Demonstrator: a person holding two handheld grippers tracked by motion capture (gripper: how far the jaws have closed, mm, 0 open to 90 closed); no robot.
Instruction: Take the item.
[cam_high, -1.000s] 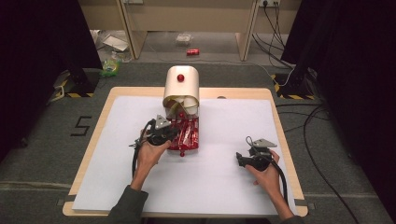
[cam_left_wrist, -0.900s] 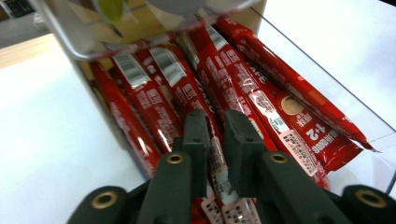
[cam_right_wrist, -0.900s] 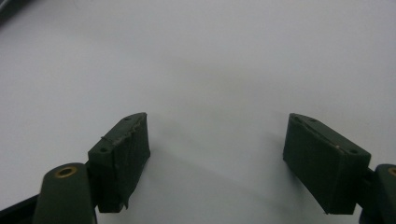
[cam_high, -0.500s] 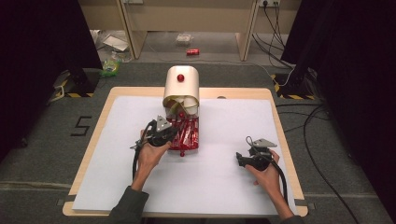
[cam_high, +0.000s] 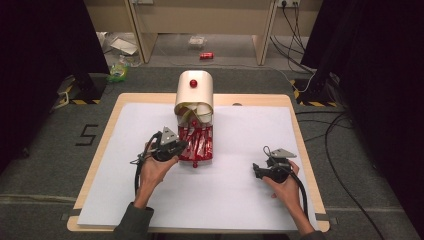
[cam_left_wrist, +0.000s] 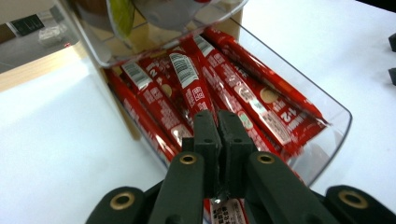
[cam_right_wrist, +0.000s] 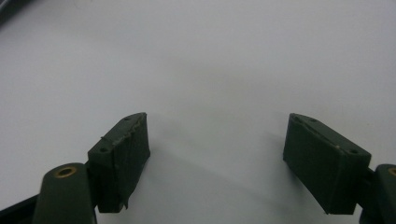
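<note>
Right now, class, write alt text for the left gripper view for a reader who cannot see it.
The left gripper, its two black jaws pressed together, sits over a clear plastic tray packed with red sachets. A sachet end shows below the jaws. White table cover surrounds the tray.

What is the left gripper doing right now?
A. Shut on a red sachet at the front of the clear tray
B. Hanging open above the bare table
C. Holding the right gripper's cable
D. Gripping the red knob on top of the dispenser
A: in the left gripper view, the left gripper has its jaws pressed together on a red sachet at the front of the clear tray, while the right gripper stands open over the white table.
</note>
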